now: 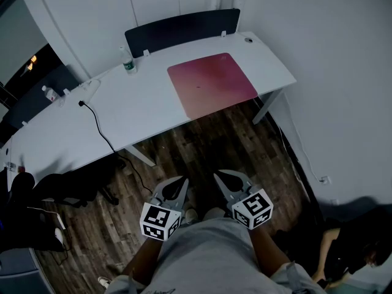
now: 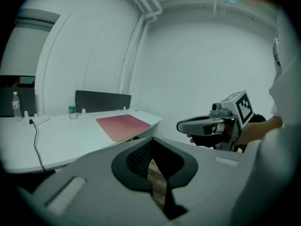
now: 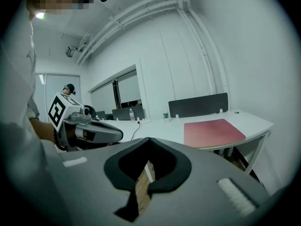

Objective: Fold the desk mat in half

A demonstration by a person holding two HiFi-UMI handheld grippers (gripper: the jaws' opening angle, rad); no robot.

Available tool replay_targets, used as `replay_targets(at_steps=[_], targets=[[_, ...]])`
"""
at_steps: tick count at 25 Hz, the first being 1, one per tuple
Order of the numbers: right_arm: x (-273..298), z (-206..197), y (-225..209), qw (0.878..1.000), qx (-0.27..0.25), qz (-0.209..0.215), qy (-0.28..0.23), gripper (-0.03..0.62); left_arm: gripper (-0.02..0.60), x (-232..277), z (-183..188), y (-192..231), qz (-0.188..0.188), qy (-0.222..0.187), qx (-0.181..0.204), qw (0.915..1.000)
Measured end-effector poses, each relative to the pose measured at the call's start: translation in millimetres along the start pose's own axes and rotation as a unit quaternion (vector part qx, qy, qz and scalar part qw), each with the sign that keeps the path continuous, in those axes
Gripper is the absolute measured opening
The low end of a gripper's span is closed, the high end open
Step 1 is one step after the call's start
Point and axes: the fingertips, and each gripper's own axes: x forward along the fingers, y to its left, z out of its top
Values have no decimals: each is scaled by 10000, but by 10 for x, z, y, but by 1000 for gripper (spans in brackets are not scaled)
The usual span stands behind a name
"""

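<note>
A pink-red desk mat (image 1: 211,83) lies flat and unfolded on the right part of the white desk (image 1: 122,109). Both grippers hang over the wooden floor, close to the person's body and well short of the desk. The left gripper (image 1: 180,181) and the right gripper (image 1: 219,175) are both shut, with nothing between their jaws. The left gripper view has the mat (image 2: 123,125) far ahead and the right gripper (image 2: 181,125) off to the side. The right gripper view has the mat (image 3: 214,131) ahead and the left gripper (image 3: 120,134) at the left.
A water bottle (image 1: 128,64) stands near the desk's back edge beside a dark partition panel (image 1: 182,29). A black cable (image 1: 98,124) runs across the desk and down. A second bottle (image 1: 50,94) is far left. Dark chairs (image 1: 67,185) sit at the left and a person (image 1: 349,250) at lower right.
</note>
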Motion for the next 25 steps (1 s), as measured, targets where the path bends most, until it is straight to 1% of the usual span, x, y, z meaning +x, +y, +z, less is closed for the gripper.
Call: replay_targets(at_steps=[6,11,15,19,23,25], targets=[[85,-74,35,9999,29,1,125,8,18,38,-13,81,-80,-9,-72,9999],[227,-85,-187,9998,80,32,193,8,18,251,44,172,-96,10,-118,9999],[439,-24,-506,9995,54,112,273,8,18,570,149,345,-27,-7,-182,9998],[718,171,-951,9993,-53,201,310,8,18,1003,321,583,61,9,-214,9998],[960,389,-1421,9985,-230,329,372,8,18,1430,549,844,280,23,-106,9995],[1070,473,-1632,9979,-272,425,399,8,18,1613,665,953,391,8,-112,9992]])
